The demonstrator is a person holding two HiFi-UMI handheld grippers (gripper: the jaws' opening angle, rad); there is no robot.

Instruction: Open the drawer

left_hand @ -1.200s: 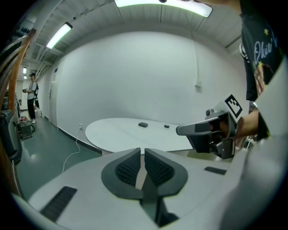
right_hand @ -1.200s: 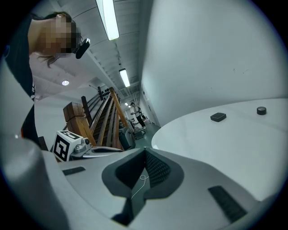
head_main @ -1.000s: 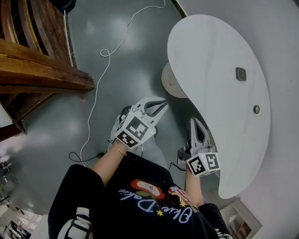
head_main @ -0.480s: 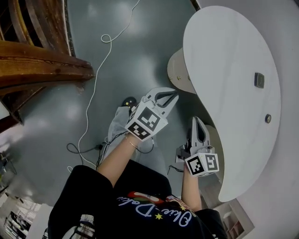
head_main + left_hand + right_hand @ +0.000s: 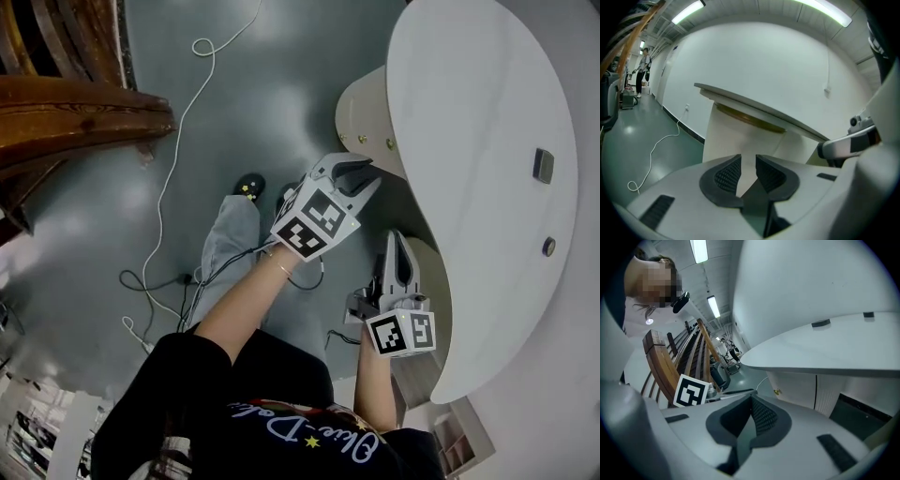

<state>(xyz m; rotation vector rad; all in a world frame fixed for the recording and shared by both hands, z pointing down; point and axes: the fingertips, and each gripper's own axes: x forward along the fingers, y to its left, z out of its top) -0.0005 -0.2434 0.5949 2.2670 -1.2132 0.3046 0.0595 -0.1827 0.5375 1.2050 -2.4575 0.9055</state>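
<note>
A cream cabinet (image 5: 367, 105) with small brass knobs (image 5: 362, 141) stands under the white curved tabletop (image 5: 478, 141); its fronts look closed. My left gripper (image 5: 360, 170) hovers just in front of the cabinet, apart from it. In the left gripper view the left gripper (image 5: 748, 162) has just been opening; a narrow gap shows between its pads, with nothing in it, and the cabinet wall (image 5: 726, 140) lies ahead. My right gripper (image 5: 397, 238) sits lower under the table's edge. In the right gripper view the right gripper (image 5: 751, 403) is shut and empty, and a knob (image 5: 777, 391) shows on the cabinet.
A dark wooden railing (image 5: 75, 103) fills the upper left. A white cable (image 5: 169, 178) and a black cable (image 5: 150, 281) trail over the grey floor. The person's leg (image 5: 230, 244) stands left of the grippers. Two small fittings (image 5: 542, 165) sit on the tabletop.
Both grippers have sunk and moved closer to the cabinet under the table. The left gripper's jaws, shut before, now stand slightly apart. The right gripper stays shut.
</note>
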